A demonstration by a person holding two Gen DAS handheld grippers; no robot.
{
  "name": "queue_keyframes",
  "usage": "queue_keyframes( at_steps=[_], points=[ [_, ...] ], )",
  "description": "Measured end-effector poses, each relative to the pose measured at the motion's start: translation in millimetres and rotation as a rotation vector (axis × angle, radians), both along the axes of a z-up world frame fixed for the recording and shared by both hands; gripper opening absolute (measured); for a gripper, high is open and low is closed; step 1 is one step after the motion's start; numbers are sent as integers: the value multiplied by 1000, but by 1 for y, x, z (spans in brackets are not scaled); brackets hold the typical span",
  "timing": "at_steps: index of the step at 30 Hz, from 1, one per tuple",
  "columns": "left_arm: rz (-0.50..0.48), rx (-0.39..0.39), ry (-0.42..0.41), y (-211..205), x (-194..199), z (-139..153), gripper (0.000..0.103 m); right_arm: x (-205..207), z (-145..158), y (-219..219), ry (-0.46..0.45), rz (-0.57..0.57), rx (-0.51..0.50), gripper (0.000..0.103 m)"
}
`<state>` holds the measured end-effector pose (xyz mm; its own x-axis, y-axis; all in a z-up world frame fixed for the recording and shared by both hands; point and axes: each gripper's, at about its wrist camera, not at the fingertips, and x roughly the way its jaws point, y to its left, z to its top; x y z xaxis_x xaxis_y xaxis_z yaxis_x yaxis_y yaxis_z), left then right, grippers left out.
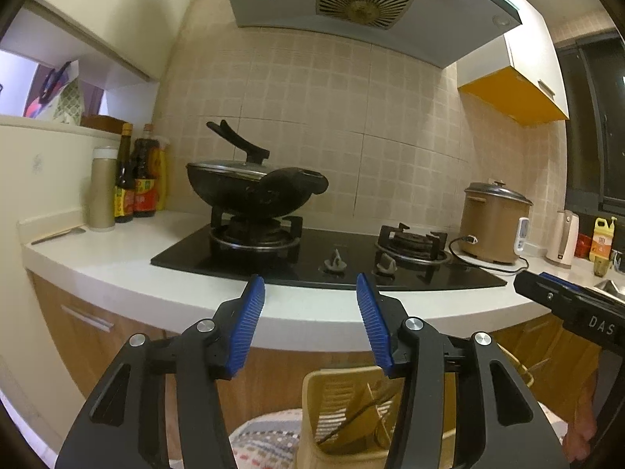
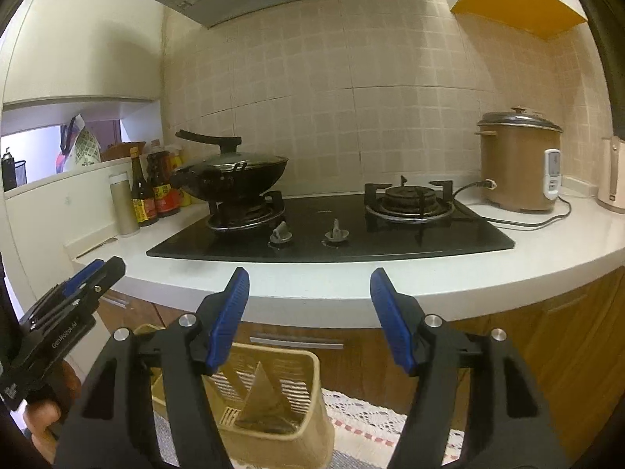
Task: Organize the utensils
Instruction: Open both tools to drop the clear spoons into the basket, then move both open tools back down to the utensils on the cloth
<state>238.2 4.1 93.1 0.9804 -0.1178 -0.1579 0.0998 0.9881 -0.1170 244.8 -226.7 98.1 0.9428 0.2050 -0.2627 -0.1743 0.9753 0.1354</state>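
A beige slotted utensil basket (image 1: 343, 402) sits low in front of the counter, below both grippers; it also shows in the right wrist view (image 2: 273, 394). A thin dark stick leans inside it in the left wrist view. A long thin utensil (image 1: 58, 234) lies on the white counter at far left; it also shows in the right wrist view (image 2: 95, 246). My left gripper (image 1: 310, 285) is open and empty, held before the counter edge. My right gripper (image 2: 308, 279) is open and empty too. Each gripper shows at the edge of the other's view.
A black wok with lid (image 1: 250, 183) sits on the left burner of the black hob (image 1: 320, 258). Sauce bottles (image 1: 134, 179) stand at the left wall. A brown rice cooker (image 2: 517, 164) with cord stands at right. Wooden cabinet drawers lie below the counter.
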Motion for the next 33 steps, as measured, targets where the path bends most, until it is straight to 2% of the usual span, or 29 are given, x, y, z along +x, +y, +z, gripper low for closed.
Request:
queue_keyframes(
  at_steps=[10, 17, 26, 33],
  points=[
    [-59, -45, 34, 11, -48, 22, 47, -46, 10, -17, 66, -1, 34, 61],
    [-88, -71, 86, 21, -99, 29, 47, -95, -2, -11, 152, 4, -19, 61],
    [-182, -107, 306, 34, -132, -3, 47, -145, -34, 1, 301, 49, -55, 61],
    [-235, -67, 592, 32, -141, -63, 47, -160, -84, -3, 515, 97, -9, 61]
  ],
)
